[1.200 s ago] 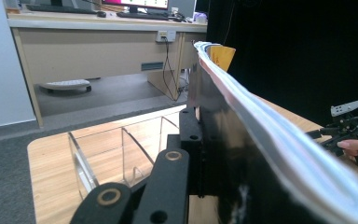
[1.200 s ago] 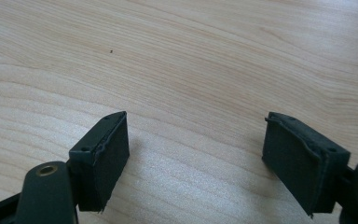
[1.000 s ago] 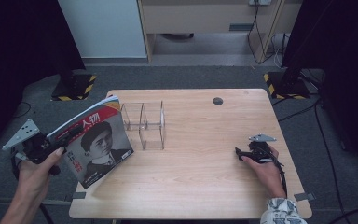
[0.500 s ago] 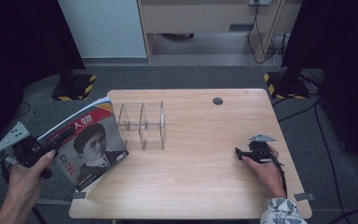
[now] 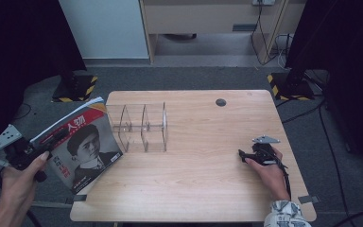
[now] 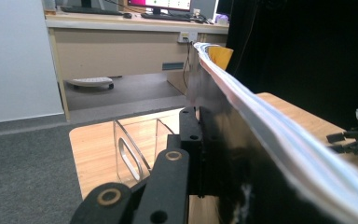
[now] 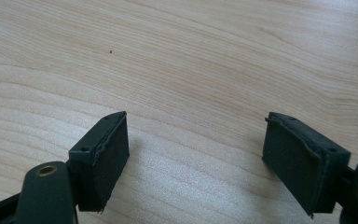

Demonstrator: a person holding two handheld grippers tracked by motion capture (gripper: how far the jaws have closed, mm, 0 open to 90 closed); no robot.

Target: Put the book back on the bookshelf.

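Magazine [image 5: 78, 144] beyond table [image 5: 208, 189] left edge

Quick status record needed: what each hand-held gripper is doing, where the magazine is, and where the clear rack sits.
left hand-held gripper: shut on the magazine's edge, off the table's left side
magazine: held tilted, cover up, lower corner over the table's left edge
right hand-held gripper: jaws open, nothing between them, low over bare wood
clear rack: upright on the table, left of centre, slots empty
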